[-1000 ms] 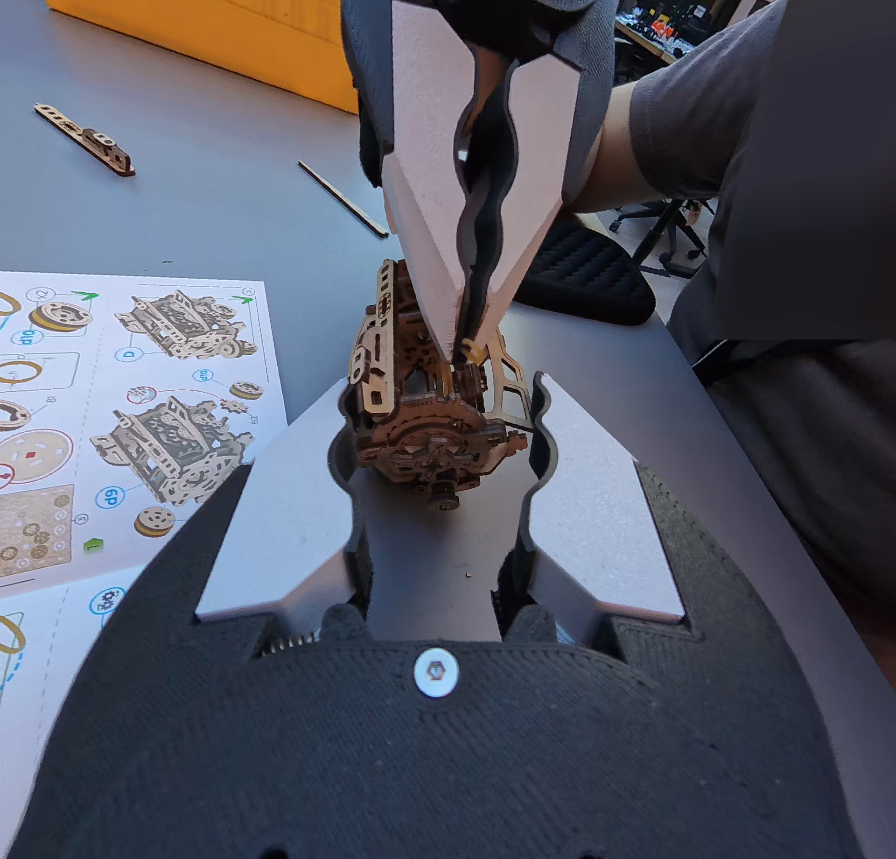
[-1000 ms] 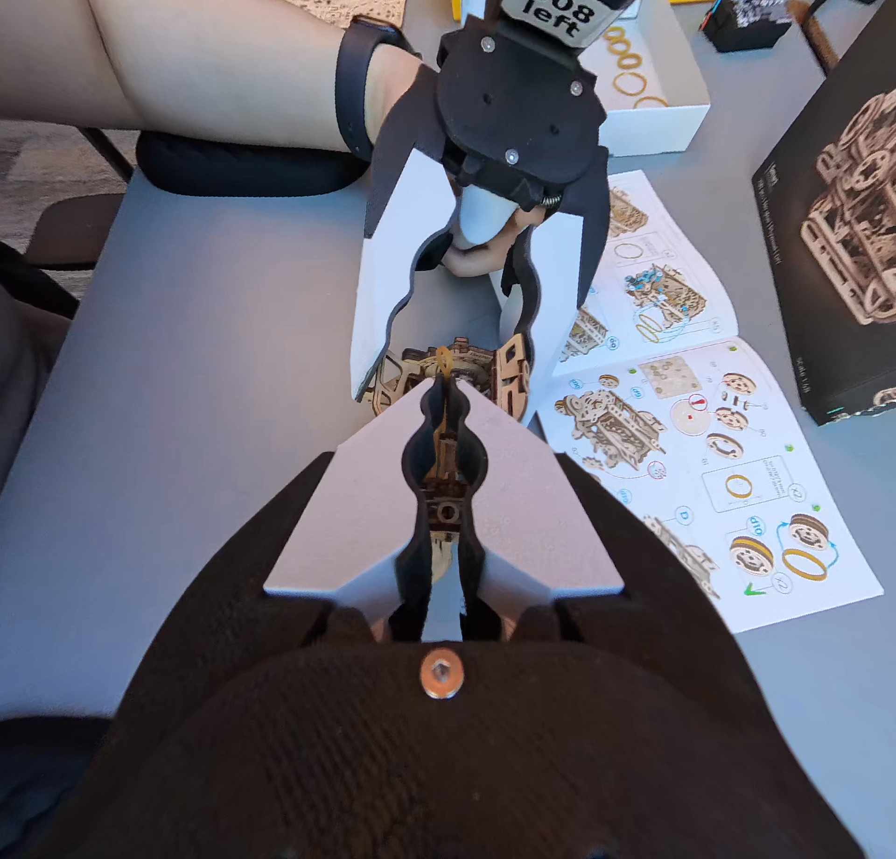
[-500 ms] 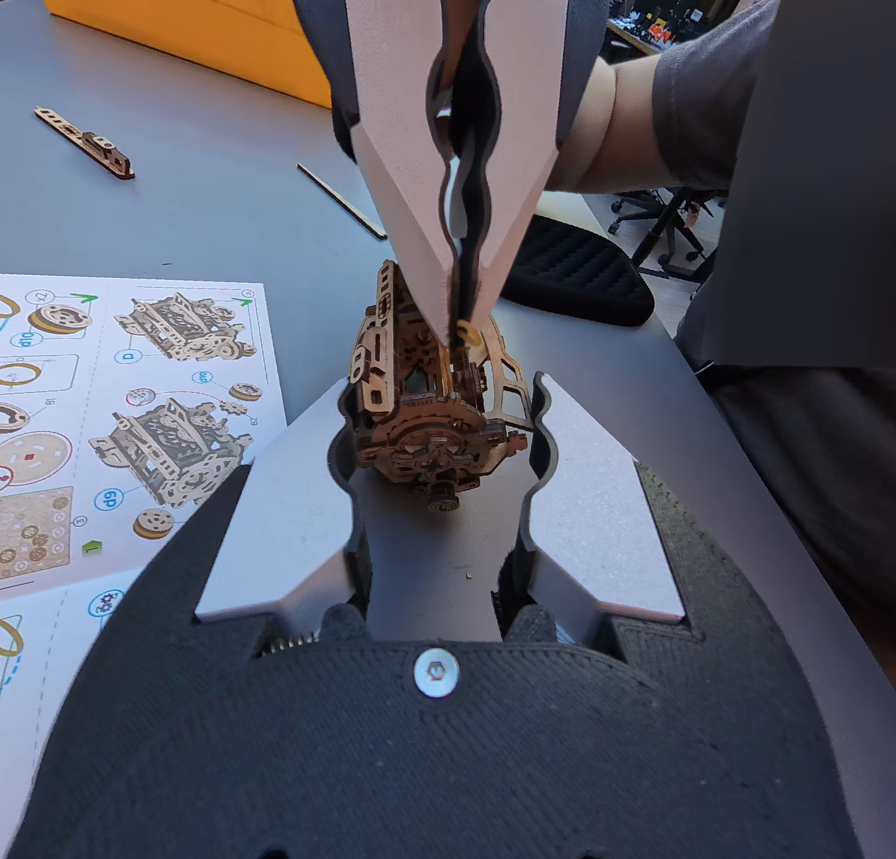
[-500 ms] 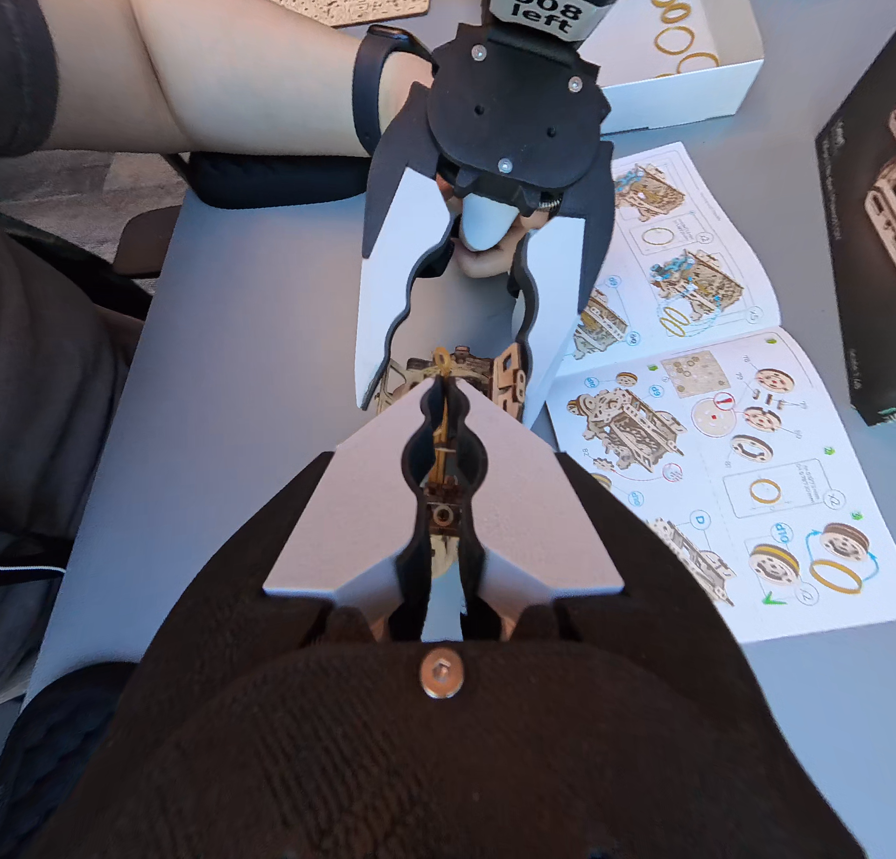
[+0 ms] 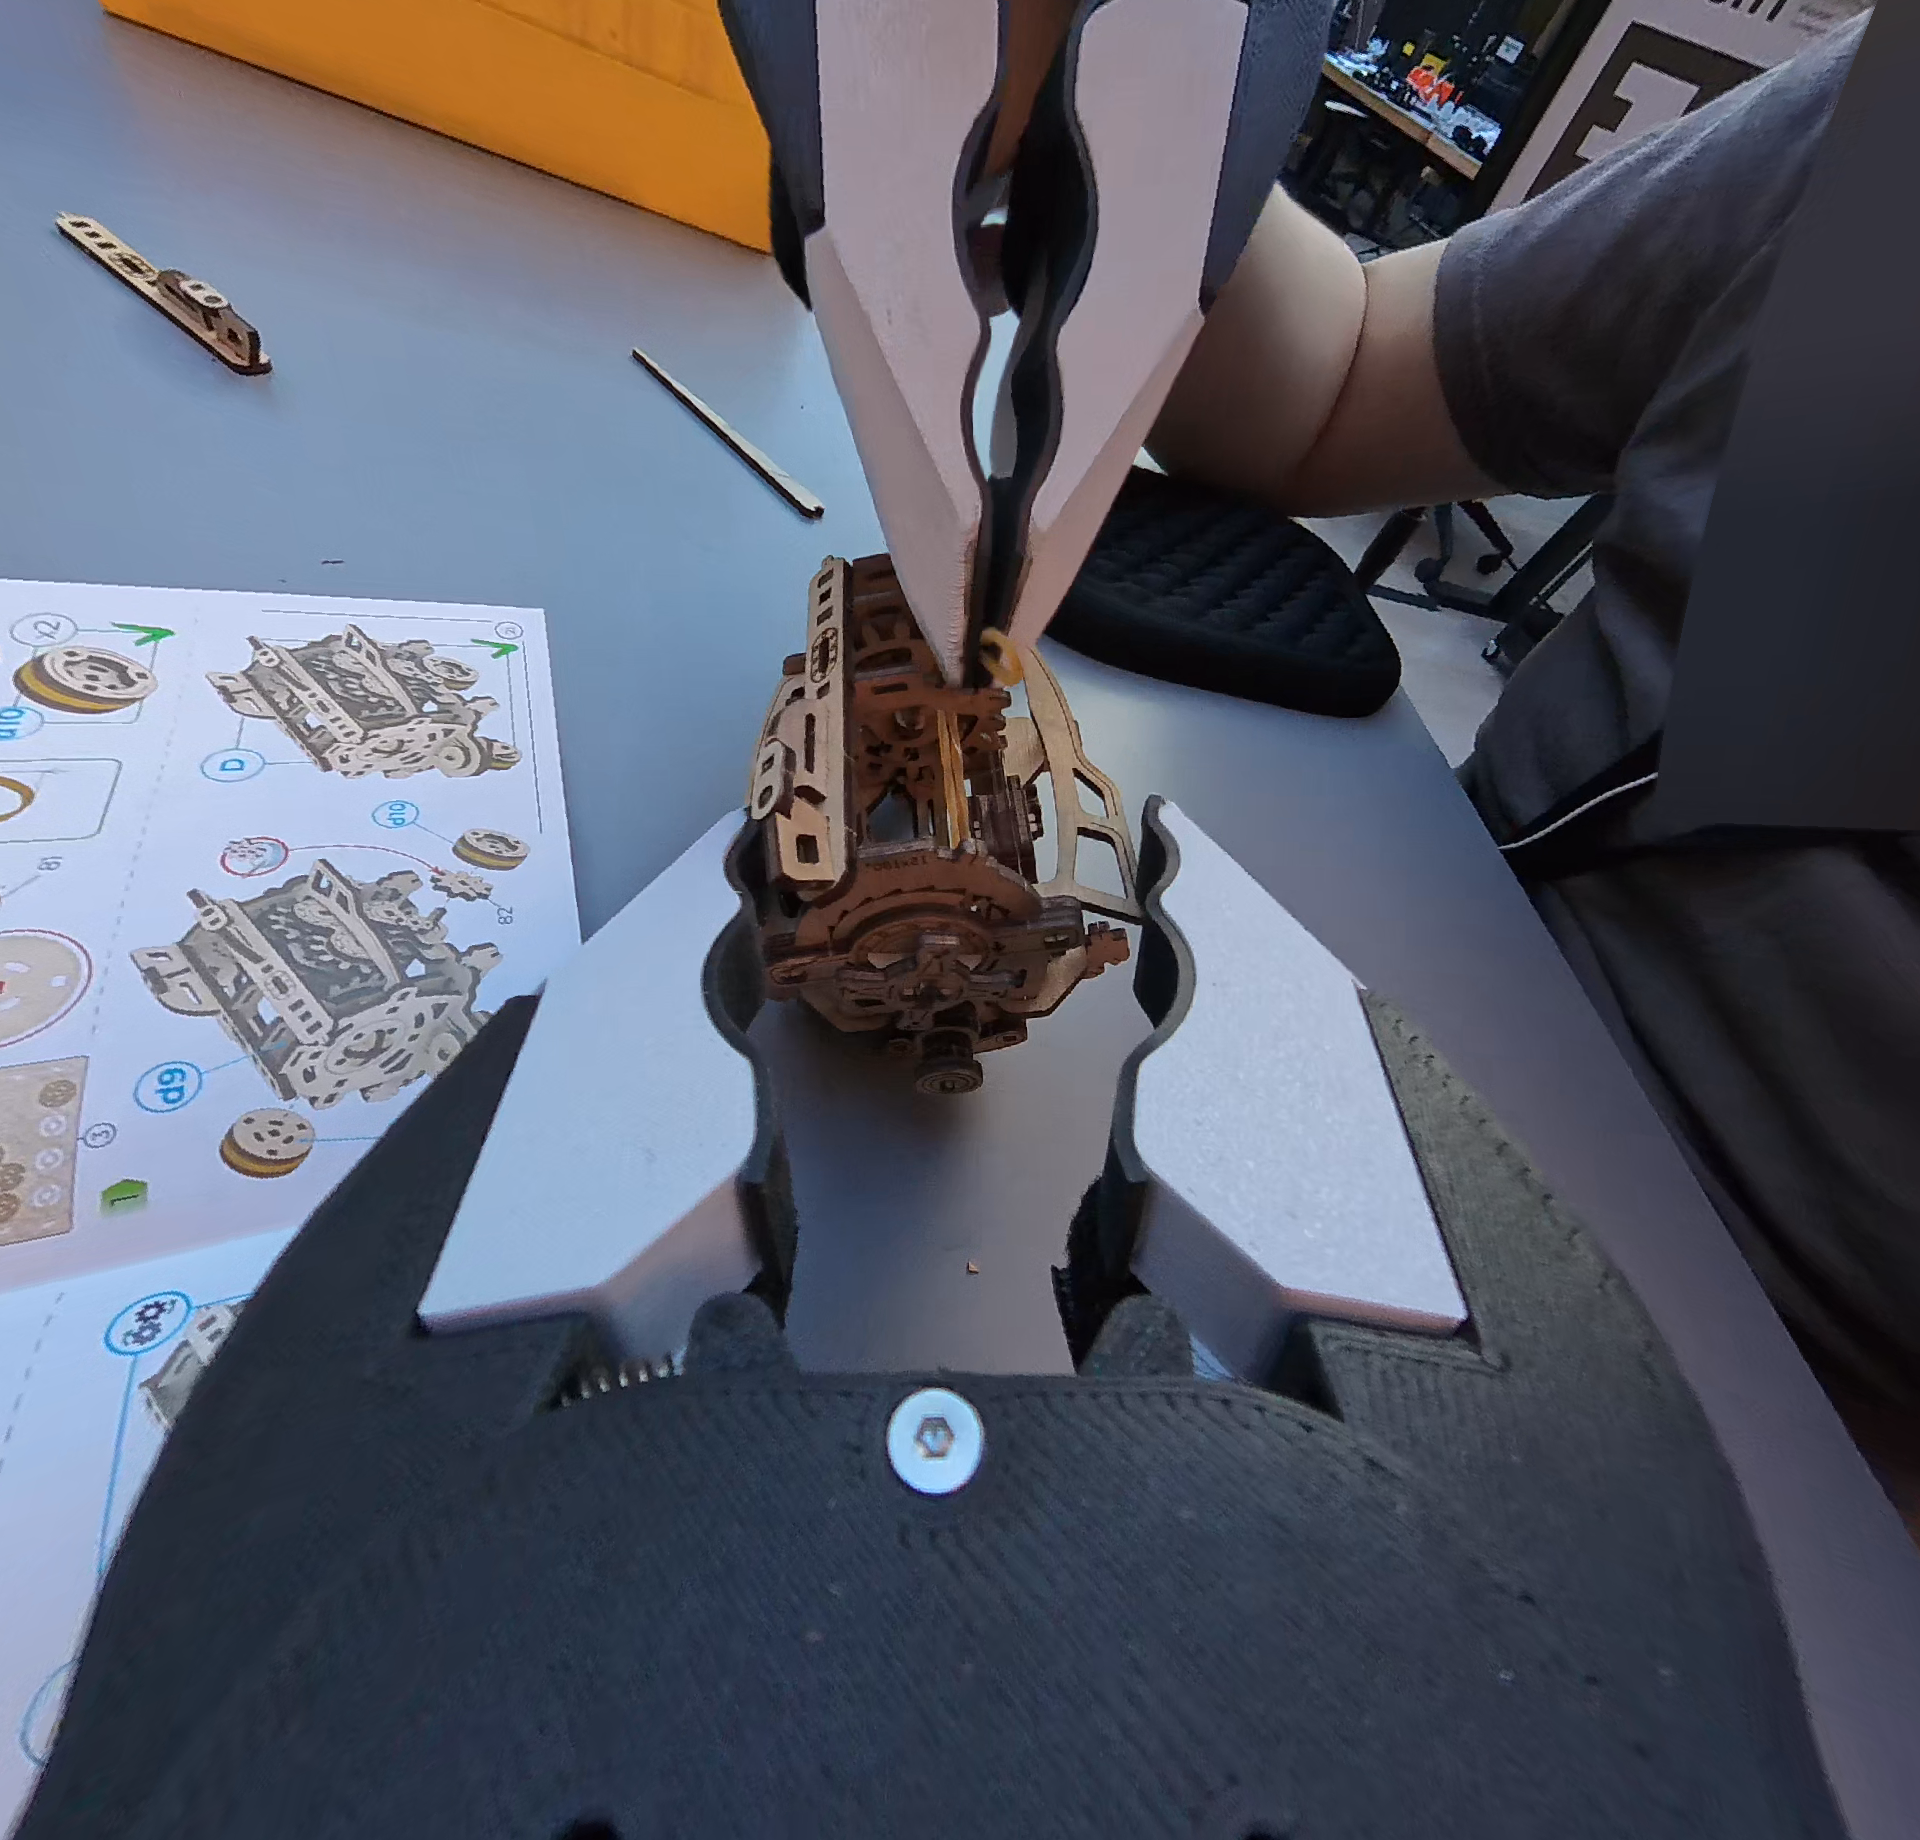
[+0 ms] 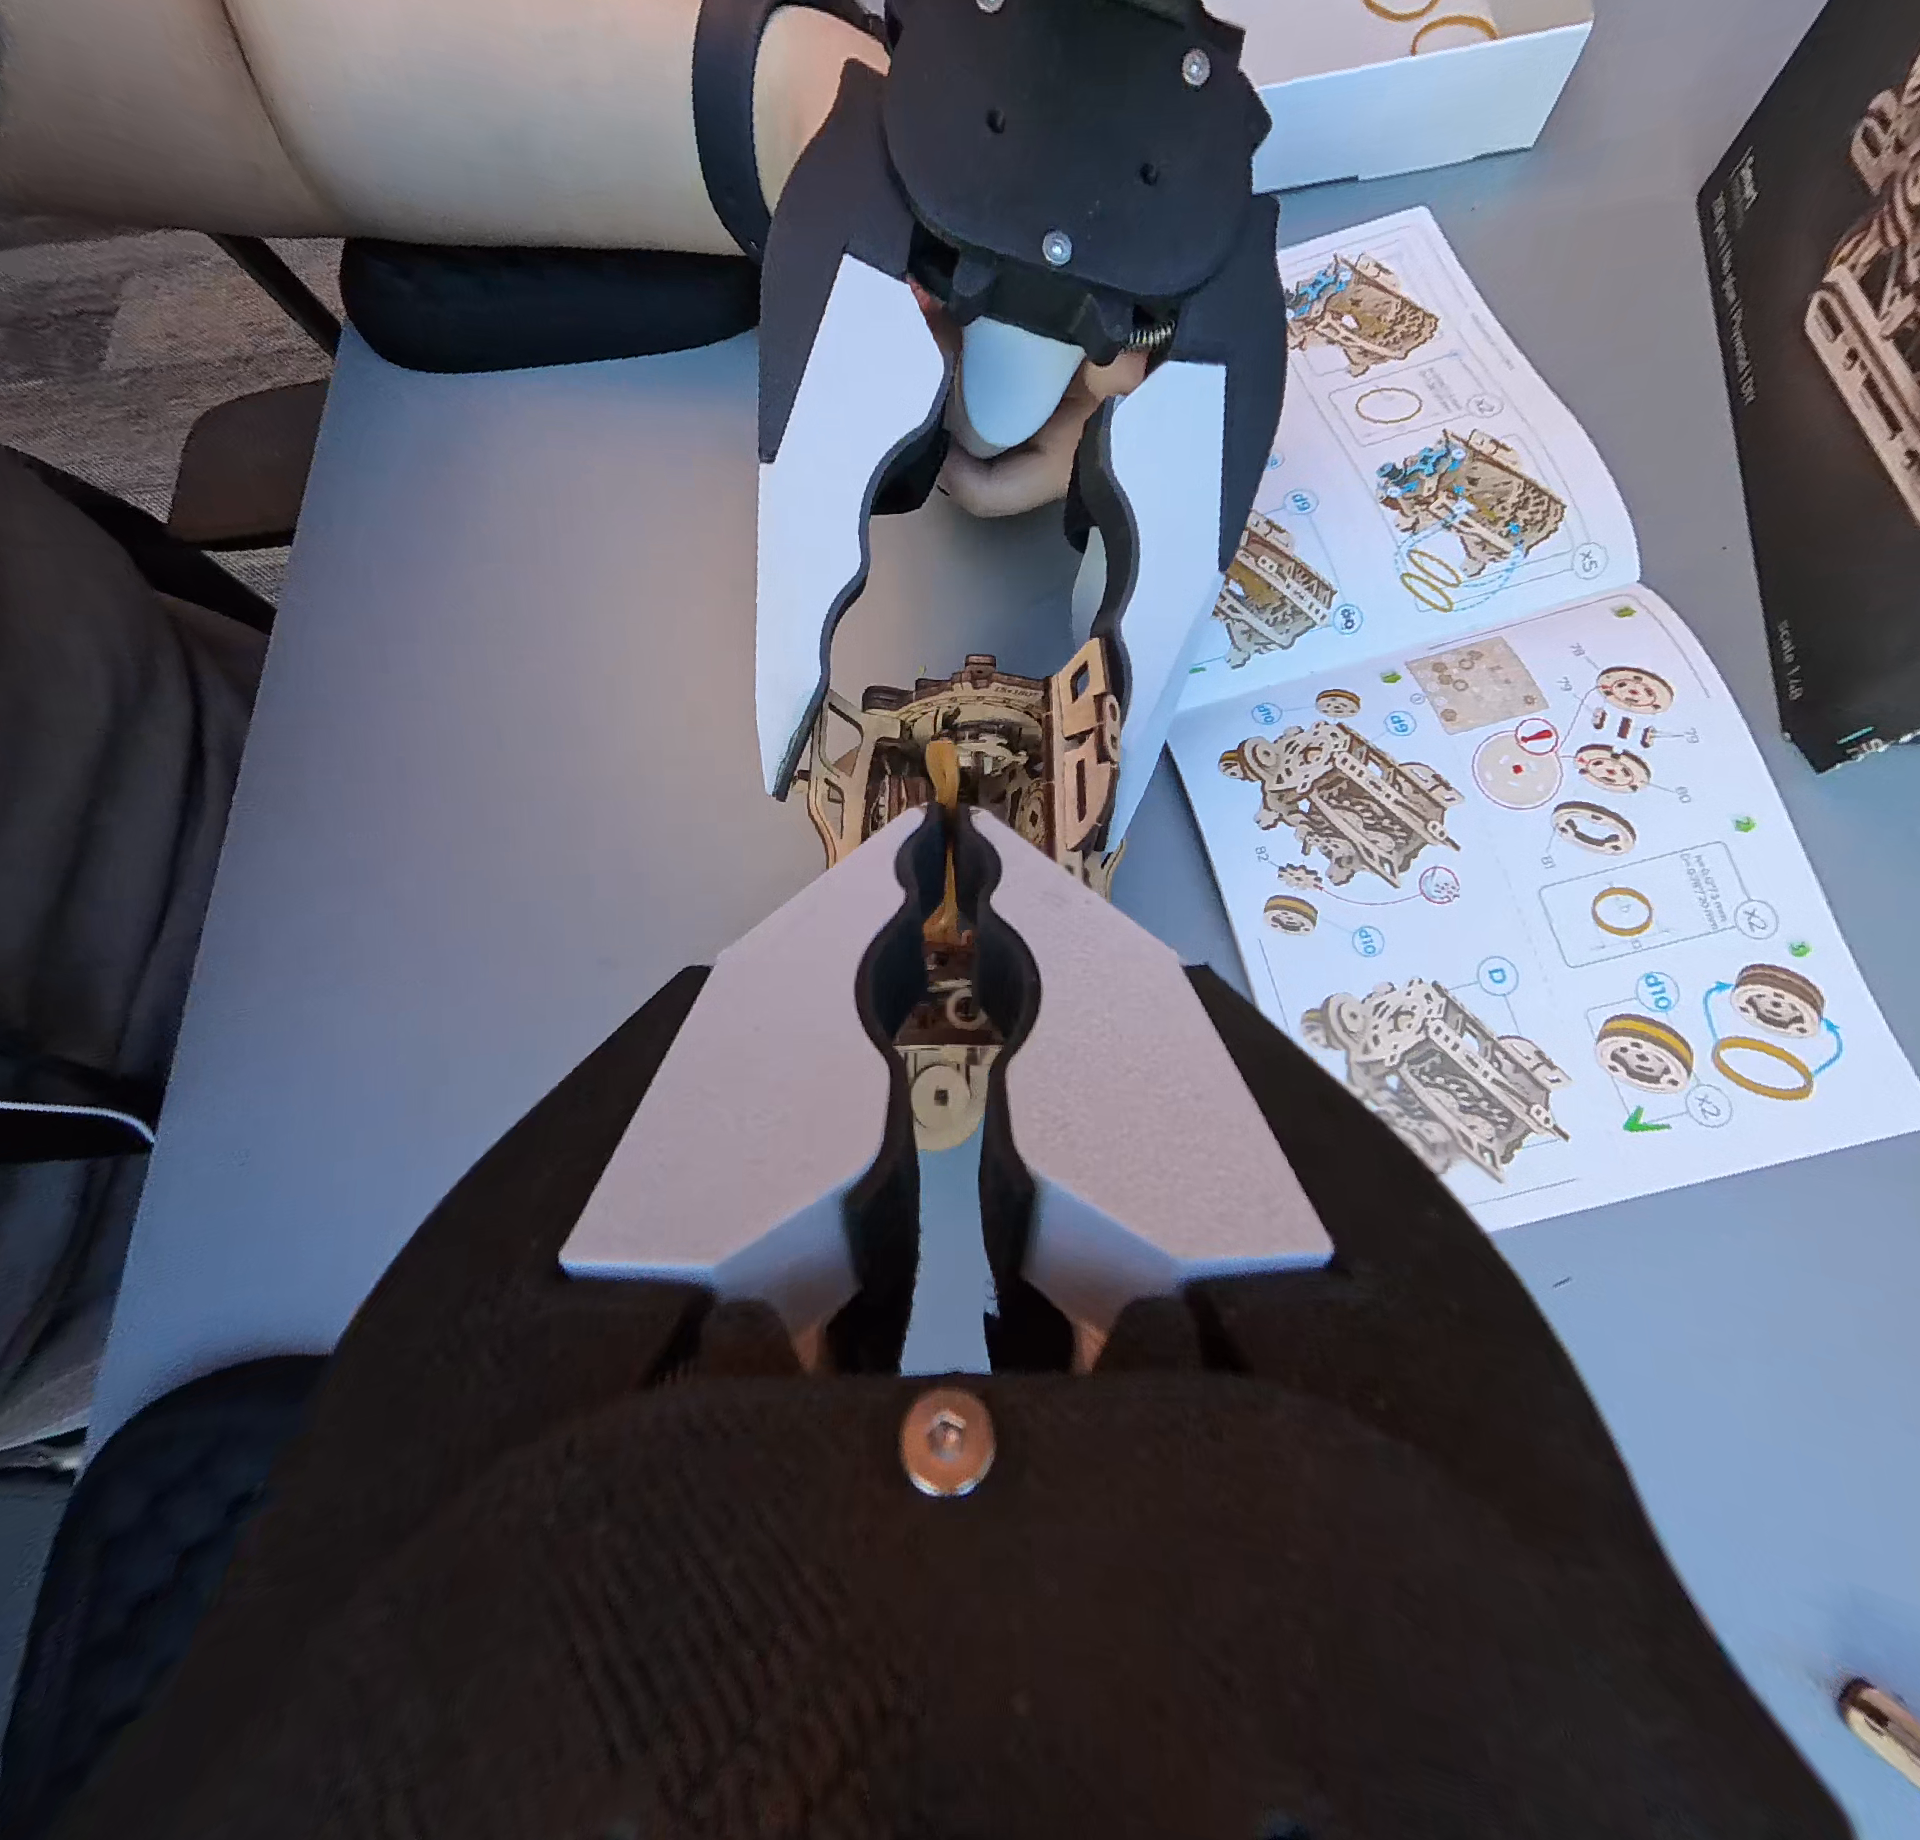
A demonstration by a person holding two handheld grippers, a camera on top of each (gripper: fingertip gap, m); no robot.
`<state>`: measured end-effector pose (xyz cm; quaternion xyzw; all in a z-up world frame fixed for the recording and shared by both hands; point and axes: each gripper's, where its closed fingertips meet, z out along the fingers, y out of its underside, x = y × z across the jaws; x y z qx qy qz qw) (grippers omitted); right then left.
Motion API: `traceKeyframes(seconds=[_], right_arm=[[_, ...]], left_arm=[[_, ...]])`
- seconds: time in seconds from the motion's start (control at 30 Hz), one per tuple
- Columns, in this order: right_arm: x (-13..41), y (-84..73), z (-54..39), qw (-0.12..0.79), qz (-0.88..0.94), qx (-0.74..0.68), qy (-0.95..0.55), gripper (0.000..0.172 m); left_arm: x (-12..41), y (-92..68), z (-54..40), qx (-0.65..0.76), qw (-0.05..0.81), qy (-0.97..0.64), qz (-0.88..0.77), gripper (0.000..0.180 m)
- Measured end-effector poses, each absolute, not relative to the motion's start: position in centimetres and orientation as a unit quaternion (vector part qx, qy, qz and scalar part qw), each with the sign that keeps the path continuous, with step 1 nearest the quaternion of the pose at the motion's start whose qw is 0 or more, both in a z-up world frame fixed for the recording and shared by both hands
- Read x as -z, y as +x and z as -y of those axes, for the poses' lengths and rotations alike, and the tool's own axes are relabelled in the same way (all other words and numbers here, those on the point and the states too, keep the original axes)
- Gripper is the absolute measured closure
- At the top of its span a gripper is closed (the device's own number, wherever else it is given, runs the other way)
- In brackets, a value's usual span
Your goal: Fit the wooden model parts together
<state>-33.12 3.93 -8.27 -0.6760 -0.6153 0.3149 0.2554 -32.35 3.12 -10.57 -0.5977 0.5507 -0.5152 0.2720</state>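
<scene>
The wooden model (image 5: 914, 855) sits on the grey tabletop (image 5: 416, 419) near its right edge, wedged between the spread fingers of the left tool (image 5: 940, 876). The left finger's pad looks like it's touching the model's side frame and the right pad meets the thin curved rib, but I can't tell how hard they press. The right tool (image 6: 948, 814) comes down from above with its fingers pressed together, pinching a yellow rubber band (image 6: 940, 767) that runs down into the model's gears.

Clutter-wise: the open instruction booklet (image 6: 1507, 855) lies flat just beside the model on the left tool's side, nearly under that finger. Further back there's a yellow box (image 5: 416, 55), a small wooden strip part (image 5: 166, 289) and a thin wooden stick (image 5: 727, 434), all well apart from the model. The right wrist view also shows a white tray (image 6: 1455, 97) with more rubber rings and the black kit box (image 6: 1818, 388) past the booklet.

The person's arms crowd the near side, and a black padded armrest (image 5: 1216, 595) sits right at the tabletop edge behind the model. Open room is mostly the bare grey stretch between the model and that edge.
</scene>
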Motion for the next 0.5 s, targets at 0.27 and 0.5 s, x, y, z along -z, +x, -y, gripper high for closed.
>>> traceKeyframes(seconds=[0.27, 0.5], right_arm=[[9.0, -33.6, -3.7, 0.207, 0.581, -0.339, -0.71, 0.172], [8.4, -33.1, -4.1, 0.242, 0.586, -0.339, -0.695, 0.172]], left_arm=[[10.5, -32.5, -2.9, 0.505, 0.28, -0.591, -0.563, 0.109], [7.5, -33.9, -4.3, 0.52, 0.324, -0.584, -0.534, 0.111]])
